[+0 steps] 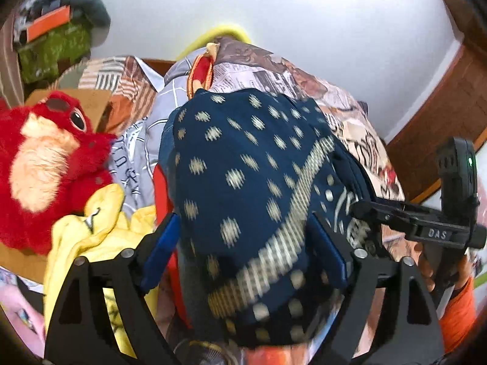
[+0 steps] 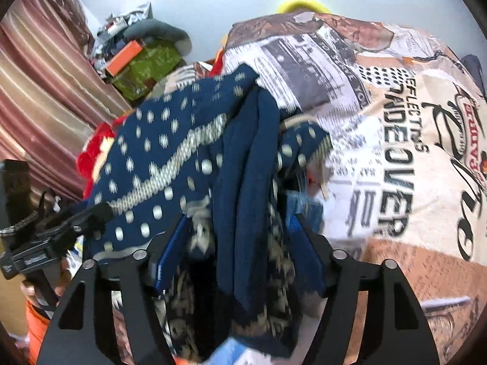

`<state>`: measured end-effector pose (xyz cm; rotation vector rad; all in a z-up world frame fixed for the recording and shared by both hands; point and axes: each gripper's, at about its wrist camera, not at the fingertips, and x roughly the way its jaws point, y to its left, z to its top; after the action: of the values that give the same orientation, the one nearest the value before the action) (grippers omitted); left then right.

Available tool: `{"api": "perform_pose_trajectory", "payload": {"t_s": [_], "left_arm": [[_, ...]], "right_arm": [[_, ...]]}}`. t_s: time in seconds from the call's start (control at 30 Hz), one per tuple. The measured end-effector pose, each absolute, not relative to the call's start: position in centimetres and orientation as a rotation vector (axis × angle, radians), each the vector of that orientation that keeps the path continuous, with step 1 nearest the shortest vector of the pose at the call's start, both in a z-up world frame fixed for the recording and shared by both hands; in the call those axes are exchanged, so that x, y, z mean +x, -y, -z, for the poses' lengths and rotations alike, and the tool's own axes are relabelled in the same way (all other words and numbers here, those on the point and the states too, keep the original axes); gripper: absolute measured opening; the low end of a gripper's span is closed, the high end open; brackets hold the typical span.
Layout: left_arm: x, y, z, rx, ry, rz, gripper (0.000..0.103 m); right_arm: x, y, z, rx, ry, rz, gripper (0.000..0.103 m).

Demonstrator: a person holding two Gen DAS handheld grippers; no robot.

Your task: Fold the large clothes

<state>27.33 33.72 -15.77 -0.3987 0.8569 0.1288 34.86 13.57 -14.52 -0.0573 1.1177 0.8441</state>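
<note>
Two grippers flank one navy dotted garment [image 1: 243, 167], which lies bunched on a heap of clothes over a newsprint-patterned sheet [image 2: 395, 140]. The left gripper [image 1: 243, 243] stands wide, blue pads either side of the cloth without pinching it. The right gripper [image 2: 240, 249] is likewise parted around hanging folds. The garment's striped band runs diagonally away from both claws, so its long axis lies roughly ahead; neither hand looks nearer.
</note>
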Motion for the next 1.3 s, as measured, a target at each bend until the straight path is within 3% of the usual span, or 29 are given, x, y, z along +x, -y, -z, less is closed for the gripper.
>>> {"api": "perform_pose_trajectory", "payload": {"t_s": [0.3,0.53,1.03,1.3], "left_arm": [[22.5,-28.8,16.0,-0.166,-0.878,-0.198,0.091],[20.2,-26.8,13.8,-0.109,-0.853,-0.247,0.091],[8.1,-19.7,-3.1,-0.086,-0.345,-0.272,0.091],[1.6,-14.4,-6.7,-0.028,-0.136,-0.290,0.091]], "right_arm": [[30.7,-11.2,15.2,-0.209,-1.059,-0.795,0.068],[28.4,-8.8,11.3,-0.202,-0.972,-0.770,0.068],[17.1,-2.2,-4.2,-0.090,-0.453,-0.816,0.068],[10.3,1.2,-7.7,-0.004,-0.248,-0.824,0.068]]}}
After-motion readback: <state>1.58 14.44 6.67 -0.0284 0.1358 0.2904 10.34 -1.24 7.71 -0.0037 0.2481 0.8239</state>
